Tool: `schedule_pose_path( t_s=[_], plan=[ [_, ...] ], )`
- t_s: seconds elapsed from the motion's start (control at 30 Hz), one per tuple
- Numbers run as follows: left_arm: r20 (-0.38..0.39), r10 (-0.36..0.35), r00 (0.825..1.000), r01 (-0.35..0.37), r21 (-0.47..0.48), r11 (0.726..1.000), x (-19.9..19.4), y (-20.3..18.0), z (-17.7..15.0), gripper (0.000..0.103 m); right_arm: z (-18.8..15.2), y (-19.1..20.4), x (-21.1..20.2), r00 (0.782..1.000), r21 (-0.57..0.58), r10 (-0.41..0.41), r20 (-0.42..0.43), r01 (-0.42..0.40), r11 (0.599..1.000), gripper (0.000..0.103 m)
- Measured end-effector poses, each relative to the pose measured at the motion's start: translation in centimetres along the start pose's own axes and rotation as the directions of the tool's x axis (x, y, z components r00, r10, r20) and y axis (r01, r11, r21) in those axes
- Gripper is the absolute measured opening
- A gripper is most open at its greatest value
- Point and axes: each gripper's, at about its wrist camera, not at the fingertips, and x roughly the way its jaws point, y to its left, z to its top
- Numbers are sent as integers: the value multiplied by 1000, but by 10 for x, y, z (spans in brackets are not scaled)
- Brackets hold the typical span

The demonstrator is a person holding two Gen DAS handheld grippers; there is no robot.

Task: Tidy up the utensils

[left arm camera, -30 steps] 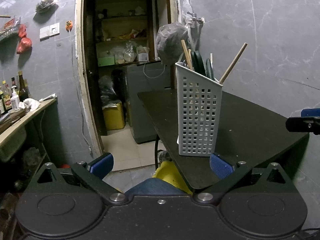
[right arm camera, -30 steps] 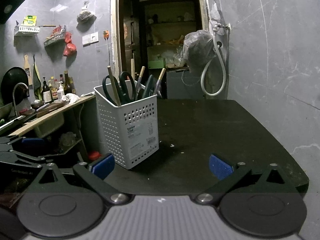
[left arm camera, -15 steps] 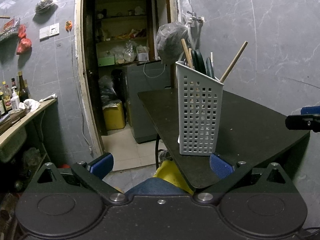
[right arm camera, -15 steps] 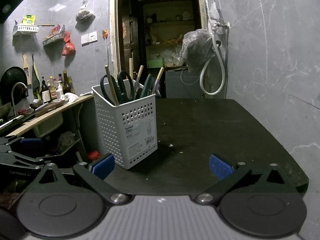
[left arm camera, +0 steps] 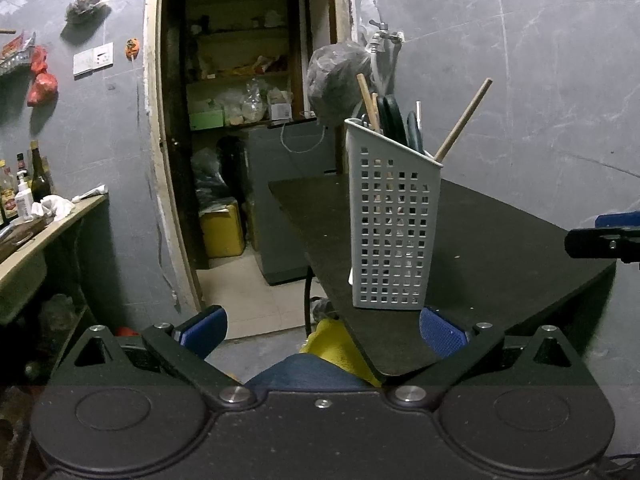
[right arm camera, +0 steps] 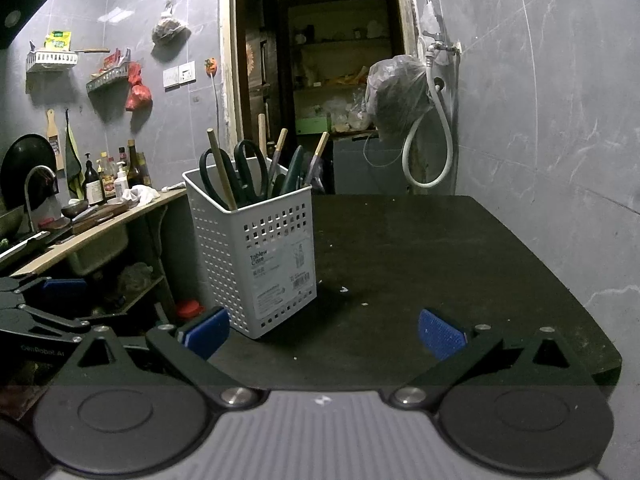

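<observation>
The white basket [right arm camera: 256, 256] stands left of centre on the dark counter [right arm camera: 440, 264], with scissors [right arm camera: 240, 172] and sticks upright inside. Left gripper [left arm camera: 322, 330] and right gripper [right arm camera: 322, 330] hover with fingers released, empty, apparently because nothing loose remains.

Dark table [right arm camera: 440, 248]: its centre and right of the right wrist frame lie bare, giving open passage up to the grey wall [right arm camera: 560, 120] at right. The one obstacle stands left of centre: a white perforated basket [right arm camera: 256, 256], near the table's left edge, with scissors [right arm camera: 244, 168] and wooden handles [right arm camera: 221, 168] jutting above its rim (blocking descent from above). Both hand-held grippers hang spread and empty short of the table's near edge.
</observation>
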Motion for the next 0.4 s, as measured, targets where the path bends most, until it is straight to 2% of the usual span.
schedule_pose_path(
  t_s=[0.4],
  plan=[
    [-10, -9, 1000, 9, 2, 1000, 4, -2, 1, 102, -1, 0, 0, 1000, 11, 7, -1, -7, 1000, 103]
  ],
)
